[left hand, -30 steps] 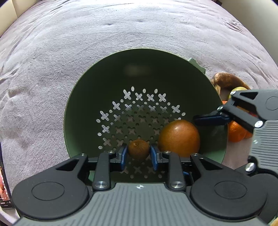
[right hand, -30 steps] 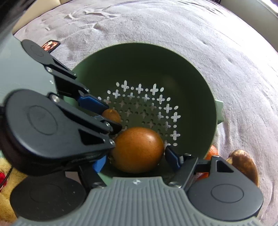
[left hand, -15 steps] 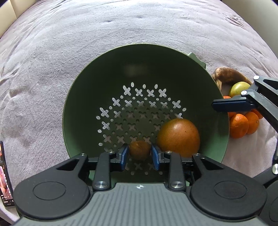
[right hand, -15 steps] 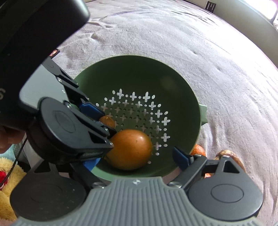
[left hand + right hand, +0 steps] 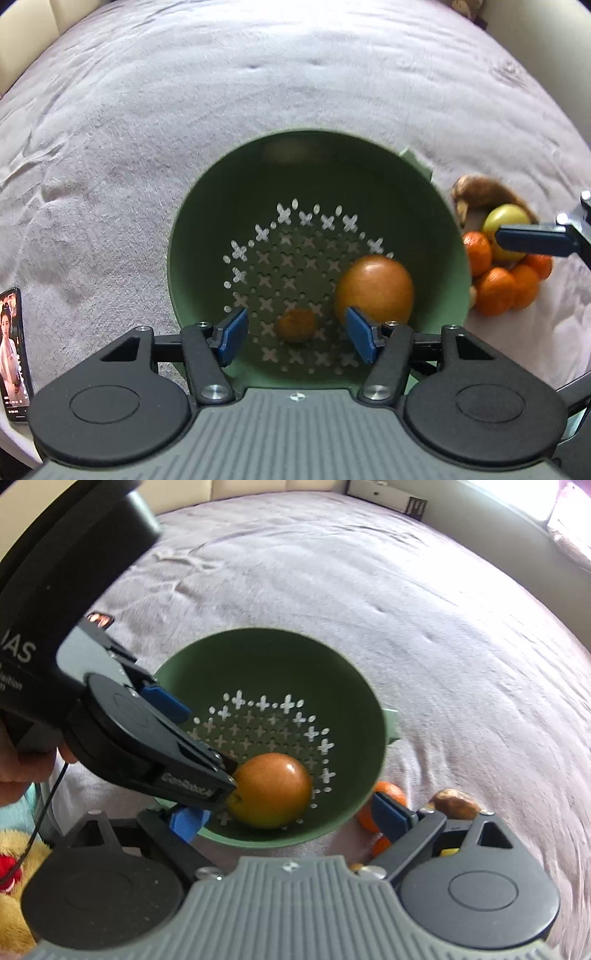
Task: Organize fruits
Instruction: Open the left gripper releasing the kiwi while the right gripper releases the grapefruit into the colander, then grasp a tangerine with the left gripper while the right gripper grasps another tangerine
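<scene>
Left claw [image 5: 295,338] we find spread wide above the green colander [image 5: 207,221]; small fruit [image 5: 296,325] and large orange [image 5: 373,288] lie inside. Right claw [image 5: 291,818] likewise stands agape, empty.

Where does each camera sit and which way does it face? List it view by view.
Left wrist: rides the left gripper, looking down into the green colander; its open blue-padded fingers show, straddling a small orange fruit.
Right wrist: rides the right gripper, looking down from the colander's near rim; its open fingers and the left gripper's body show.
Shared: colander, large orange fruit, tangerine pile, grey cloth.
</scene>
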The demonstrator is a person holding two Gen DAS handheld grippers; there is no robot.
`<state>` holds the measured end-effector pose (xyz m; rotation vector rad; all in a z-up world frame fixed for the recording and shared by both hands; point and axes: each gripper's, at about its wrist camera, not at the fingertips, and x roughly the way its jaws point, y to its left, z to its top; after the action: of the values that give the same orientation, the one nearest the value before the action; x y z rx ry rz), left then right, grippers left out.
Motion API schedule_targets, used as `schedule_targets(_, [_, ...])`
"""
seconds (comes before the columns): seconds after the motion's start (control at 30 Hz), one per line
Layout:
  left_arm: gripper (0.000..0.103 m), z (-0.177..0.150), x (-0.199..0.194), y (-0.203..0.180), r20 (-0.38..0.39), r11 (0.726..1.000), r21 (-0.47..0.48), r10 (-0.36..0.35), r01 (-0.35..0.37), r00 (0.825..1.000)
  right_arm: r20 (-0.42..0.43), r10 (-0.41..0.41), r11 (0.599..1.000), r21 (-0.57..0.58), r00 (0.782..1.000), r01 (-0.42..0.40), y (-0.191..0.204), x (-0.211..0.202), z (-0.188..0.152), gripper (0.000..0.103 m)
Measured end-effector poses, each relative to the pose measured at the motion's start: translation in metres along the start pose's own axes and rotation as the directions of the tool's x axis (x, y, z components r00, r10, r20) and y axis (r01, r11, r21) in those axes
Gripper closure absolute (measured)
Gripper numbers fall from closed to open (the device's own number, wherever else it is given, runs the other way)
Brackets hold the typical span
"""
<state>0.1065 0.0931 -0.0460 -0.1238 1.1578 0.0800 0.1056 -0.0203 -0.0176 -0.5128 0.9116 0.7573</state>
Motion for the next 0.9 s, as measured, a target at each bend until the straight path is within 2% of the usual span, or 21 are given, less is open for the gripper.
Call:
schedule_targets(0.2, [0.031,-0.003,-0.018,-0.007,0.081,1.0,0.015,0.003,-0.004,0.997,0.041,-0.074,0.996,0.059,0.996,0.072,-0.006,-0.022,-0.01,0.012])
schedule_targets(0.33, [0.031,-0.005,-0.03,-0.016,0.134,0.999,0.042,-0.006,0.0,0.991,0.049,-0.126,0.976,0.185,0.991,0.115,-0.022,-0.033,-0.024,0.012])
schedule_targets(0.47, [0.031,-0.008,-0.04,-0.026,0.188,0.997,0.064,-0.044,0.032,0.981,0.049,-0.17,0.93,0.339,0.984,0.143,-0.042,-0.044,-0.043,0.013])
schedule_targets(0.6, [0.031,-0.014,-0.049,-0.04,0.232,0.992,0.105,-0.097,0.074,0.968,0.045,-0.214,0.88,0.442,0.976,0.173,-0.054,-0.057,-0.063,0.013])
schedule_targets(0.73, [0.031,-0.021,-0.055,-0.061,0.256,0.98,0.174,-0.143,0.1,0.956,0.051,-0.218,0.84,0.519,0.975,0.16,-0.061,-0.067,-0.083,0.013])
schedule_targets(0.9, [0.031,-0.034,-0.057,-0.084,0.27,0.963,0.23,-0.2,0.138,0.942,0.015,-0.301,0.776,0.585,0.953,0.236,-0.065,-0.078,-0.11,0.013])
